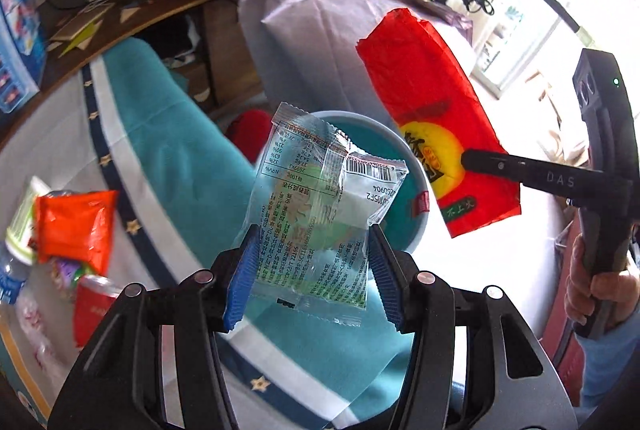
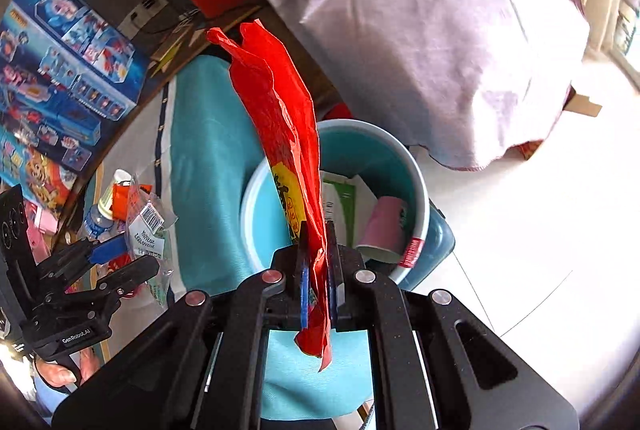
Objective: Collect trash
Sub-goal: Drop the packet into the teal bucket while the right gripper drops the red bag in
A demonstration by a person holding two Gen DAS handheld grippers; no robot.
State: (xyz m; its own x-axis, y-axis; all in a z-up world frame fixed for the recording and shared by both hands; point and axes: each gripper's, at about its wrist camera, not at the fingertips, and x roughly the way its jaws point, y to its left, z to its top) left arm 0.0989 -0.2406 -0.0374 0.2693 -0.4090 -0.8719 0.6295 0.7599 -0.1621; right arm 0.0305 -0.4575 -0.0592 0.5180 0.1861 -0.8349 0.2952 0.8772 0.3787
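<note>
Litter is heaped far left of the left gripper's (image 1: 310, 262) jaws: an orange packet (image 1: 76, 230), a paper cup (image 1: 24, 226) and a red can (image 1: 94, 306) on the star-trimmed cloth (image 1: 168, 166). Between the blue pads (image 1: 242, 278) a clear printed wrapper (image 1: 316, 218) is clamped, its top held upright beyond the fingertips. Just past the wrapper, the blue bin (image 1: 420, 190) is seen. Right of these jaws, a red wrapper (image 1: 432, 122) is pinched by the right gripper (image 2: 318, 270), whose jaws are clenched on its lower part. Directly ahead of them stands the bin (image 2: 416, 170), with a pink cup (image 2: 384, 226) inside.
</note>
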